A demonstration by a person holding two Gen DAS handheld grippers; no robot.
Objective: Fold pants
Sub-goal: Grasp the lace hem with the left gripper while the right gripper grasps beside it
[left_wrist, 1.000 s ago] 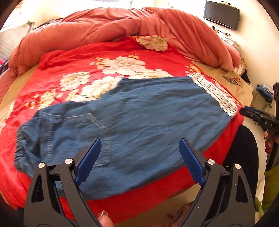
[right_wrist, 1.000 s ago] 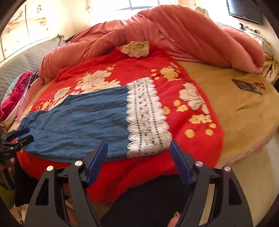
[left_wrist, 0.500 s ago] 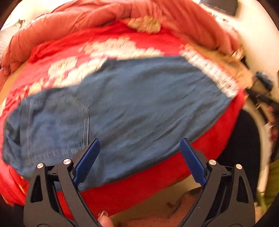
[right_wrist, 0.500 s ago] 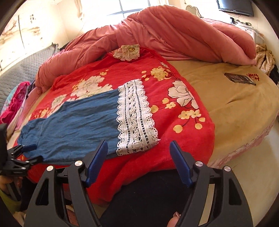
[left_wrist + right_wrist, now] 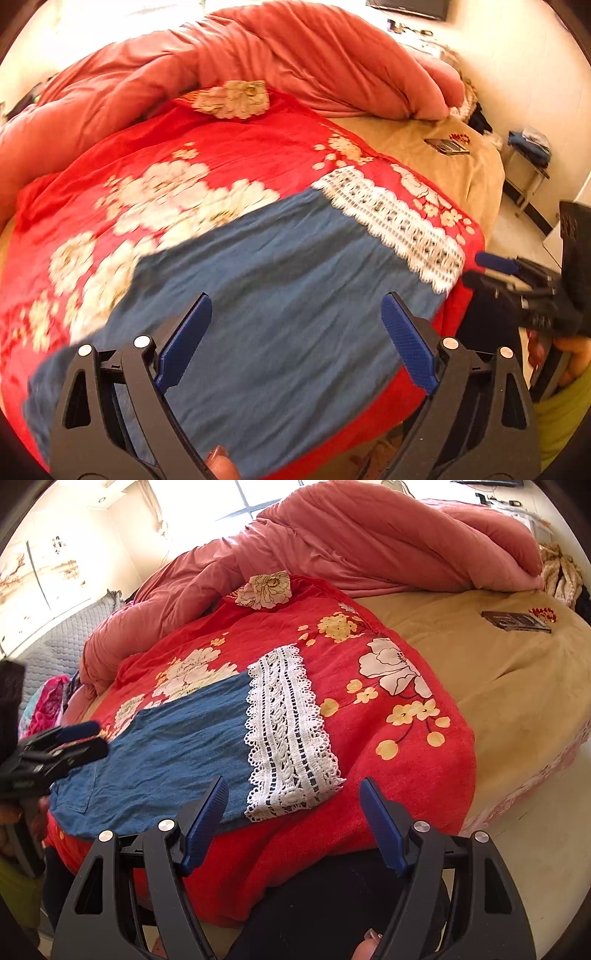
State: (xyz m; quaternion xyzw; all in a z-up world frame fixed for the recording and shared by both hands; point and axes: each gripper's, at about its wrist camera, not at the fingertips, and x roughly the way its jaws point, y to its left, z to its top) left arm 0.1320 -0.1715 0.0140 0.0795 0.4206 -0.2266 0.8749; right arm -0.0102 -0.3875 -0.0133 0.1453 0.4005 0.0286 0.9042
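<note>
Red floral blanket [image 5: 413, 775] bears pants [image 5: 177, 753] lengthwise along its edge — lace hem [image 5: 288, 731] rightward; both fingers agape, empty.

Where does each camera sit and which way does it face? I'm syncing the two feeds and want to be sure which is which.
Left wrist: on the left gripper, open, looking down across the blue pants on the red floral blanket; the right gripper and its hand show at the right edge.
Right wrist: on the right gripper, open, facing the white lace hem; the left gripper shows at the left edge.
Shared: pants, blanket, pink duvet, tan sheet.
</note>
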